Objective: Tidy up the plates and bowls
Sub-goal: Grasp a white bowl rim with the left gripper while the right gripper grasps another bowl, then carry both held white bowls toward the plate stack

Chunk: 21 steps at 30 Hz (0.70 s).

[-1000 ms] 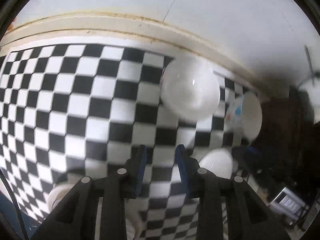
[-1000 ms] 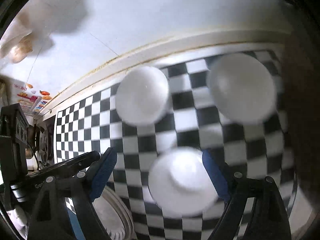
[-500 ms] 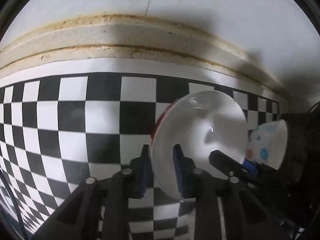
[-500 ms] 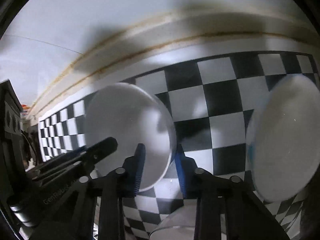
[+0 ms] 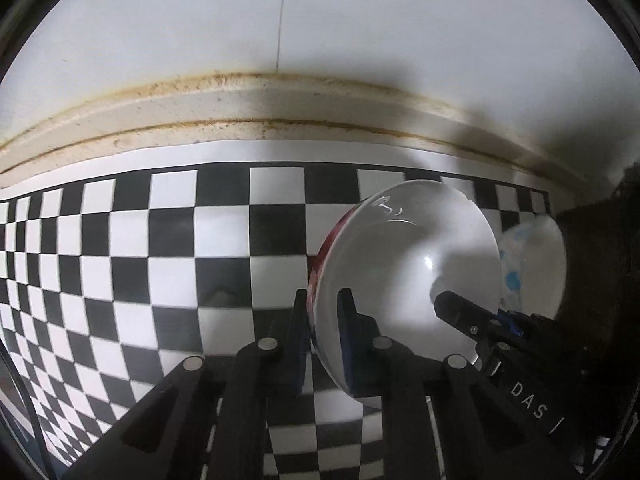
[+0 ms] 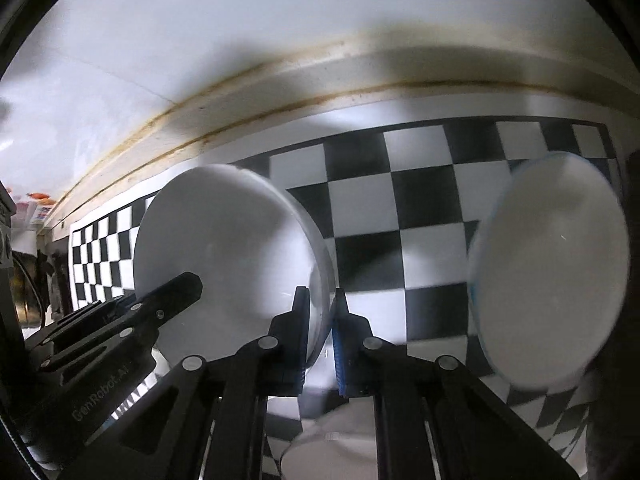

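A white bowl (image 5: 408, 264) with a red outside sits on the checkered cloth (image 5: 160, 264). My left gripper (image 5: 323, 322) is shut on its left rim. My right gripper (image 6: 322, 320) is shut on the opposite rim of the same bowl (image 6: 224, 256), and it shows at the bowl's right side in the left wrist view (image 5: 472, 320). The left gripper shows at the lower left of the right wrist view (image 6: 160, 300). A white bowl with blue marks (image 5: 532, 264) stands just to the right, also seen in the right wrist view (image 6: 548, 304).
The raised cream counter edge (image 5: 280, 108) and the white wall (image 5: 320, 20) lie just behind the bowls. Another white dish (image 6: 336, 440) lies below the right gripper. Dark objects (image 6: 24, 280) stand at the far left of the right wrist view.
Both grippers moved in to the red-sided bowl and closed on its opposite rims. A second ago the right gripper was open over a lower dish.
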Available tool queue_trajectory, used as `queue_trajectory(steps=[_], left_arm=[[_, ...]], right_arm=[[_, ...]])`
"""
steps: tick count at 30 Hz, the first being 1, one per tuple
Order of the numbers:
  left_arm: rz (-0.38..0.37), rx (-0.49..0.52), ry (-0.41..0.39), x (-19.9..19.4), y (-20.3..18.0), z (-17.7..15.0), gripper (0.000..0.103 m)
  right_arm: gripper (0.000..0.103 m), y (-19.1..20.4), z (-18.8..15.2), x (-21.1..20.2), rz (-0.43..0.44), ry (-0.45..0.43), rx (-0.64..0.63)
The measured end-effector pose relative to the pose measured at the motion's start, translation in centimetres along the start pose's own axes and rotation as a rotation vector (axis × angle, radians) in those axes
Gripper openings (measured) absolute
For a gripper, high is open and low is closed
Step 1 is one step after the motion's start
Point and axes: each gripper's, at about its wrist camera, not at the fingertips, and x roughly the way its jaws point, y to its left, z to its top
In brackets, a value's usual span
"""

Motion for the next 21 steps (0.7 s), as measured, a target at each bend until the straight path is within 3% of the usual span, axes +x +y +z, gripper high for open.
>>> queue_trajectory(steps=[7, 11, 17, 21], left_arm=[[-0.020, 0.043, -0.064, -5.8, -1.9, -4.6, 0.012], [-0.035, 0.078, -0.079, -8.8, -2.6, -9.1, 0.012], [-0.059, 0.137, -0.062, -9.7, -4.1, -15.8, 0.012], [-0.079, 0.148, -0.025, -8.6, -4.5, -18.4, 0.012]], right_arm=[[0.012, 0.9, -5.2, -6.3, 0.012, -0.088, -0.045], [0.012, 0.2, -10.4, -9.4, 0.017, -0.107, -0.047], [0.012, -2.1, -18.7, -11.2, 0.022, -0.085, -0.025], [0.012, -4.0, -23.2, -11.3, 0.035, -0.065, 0.000]])
